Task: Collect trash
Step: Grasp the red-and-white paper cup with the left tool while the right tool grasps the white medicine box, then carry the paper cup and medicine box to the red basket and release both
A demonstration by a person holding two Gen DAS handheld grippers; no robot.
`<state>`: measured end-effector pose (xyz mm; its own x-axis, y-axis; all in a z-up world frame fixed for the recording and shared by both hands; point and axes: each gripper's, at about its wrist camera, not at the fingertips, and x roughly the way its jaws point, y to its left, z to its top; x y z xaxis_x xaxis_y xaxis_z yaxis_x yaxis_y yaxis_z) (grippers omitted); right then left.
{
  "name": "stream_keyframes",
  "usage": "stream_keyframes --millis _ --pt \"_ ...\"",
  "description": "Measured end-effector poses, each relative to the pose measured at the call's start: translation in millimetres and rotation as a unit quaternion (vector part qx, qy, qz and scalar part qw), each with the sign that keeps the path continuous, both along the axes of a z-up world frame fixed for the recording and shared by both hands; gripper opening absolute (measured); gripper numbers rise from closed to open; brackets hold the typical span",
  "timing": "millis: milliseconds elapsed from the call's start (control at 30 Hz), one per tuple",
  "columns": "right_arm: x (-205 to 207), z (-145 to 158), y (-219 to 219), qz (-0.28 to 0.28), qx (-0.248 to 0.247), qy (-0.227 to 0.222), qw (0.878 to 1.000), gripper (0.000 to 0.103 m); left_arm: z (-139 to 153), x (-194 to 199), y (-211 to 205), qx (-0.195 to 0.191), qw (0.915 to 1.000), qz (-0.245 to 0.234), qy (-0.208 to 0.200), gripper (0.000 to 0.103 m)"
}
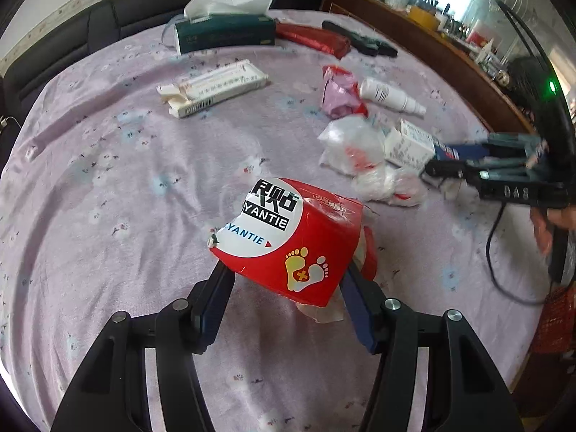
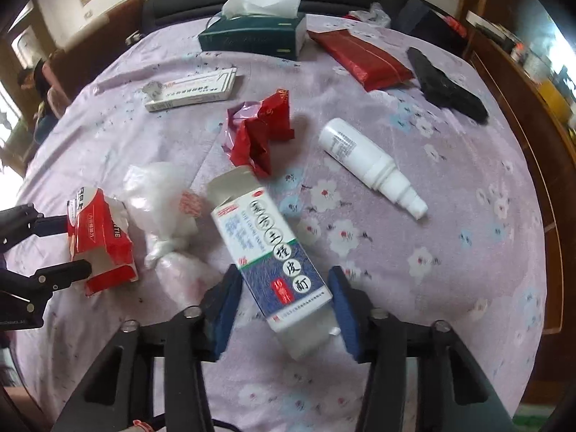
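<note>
My left gripper [image 1: 286, 284] is shut on a torn red and white box [image 1: 288, 237] and holds it over the purple floral cloth [image 1: 108, 180]; the box also shows in the right wrist view [image 2: 99, 237]. My right gripper [image 2: 284, 298] has its jaws around a white and blue medicine box [image 2: 270, 248] with an open flap; the pads look close to its sides, contact unclear. Crumpled clear plastic bags [image 2: 162, 208] lie between the two boxes. A crumpled red wrapper [image 2: 257, 133] lies beyond.
A white spray bottle [image 2: 370, 165] lies to the right. A long white flat box [image 2: 190, 90], a green tissue box [image 2: 252, 36], a red pouch [image 2: 363, 59] and a black object [image 2: 450, 82] lie farther back. A wooden sideboard [image 1: 432, 43] runs along the right.
</note>
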<state>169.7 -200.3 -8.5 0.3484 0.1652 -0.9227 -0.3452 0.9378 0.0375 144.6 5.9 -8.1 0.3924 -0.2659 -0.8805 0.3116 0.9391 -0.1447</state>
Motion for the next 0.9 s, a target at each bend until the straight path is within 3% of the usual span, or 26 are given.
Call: stream_keyframes --millis 367,900 --pt "-85.8 41.0 -44.1 -0.104 0.087 -0.027 0.99 0.047 41.2 -24.8 -38.6 -0.014 0.999 -0.022 -0.037 0.058" --pt "-218.5 90.1 -120.9 -0.228 0.096 -0.073 0.966 0.048 74.3 -84.5 -142.1 -0.026 0.9907 -0.113 -0.071 0.058"
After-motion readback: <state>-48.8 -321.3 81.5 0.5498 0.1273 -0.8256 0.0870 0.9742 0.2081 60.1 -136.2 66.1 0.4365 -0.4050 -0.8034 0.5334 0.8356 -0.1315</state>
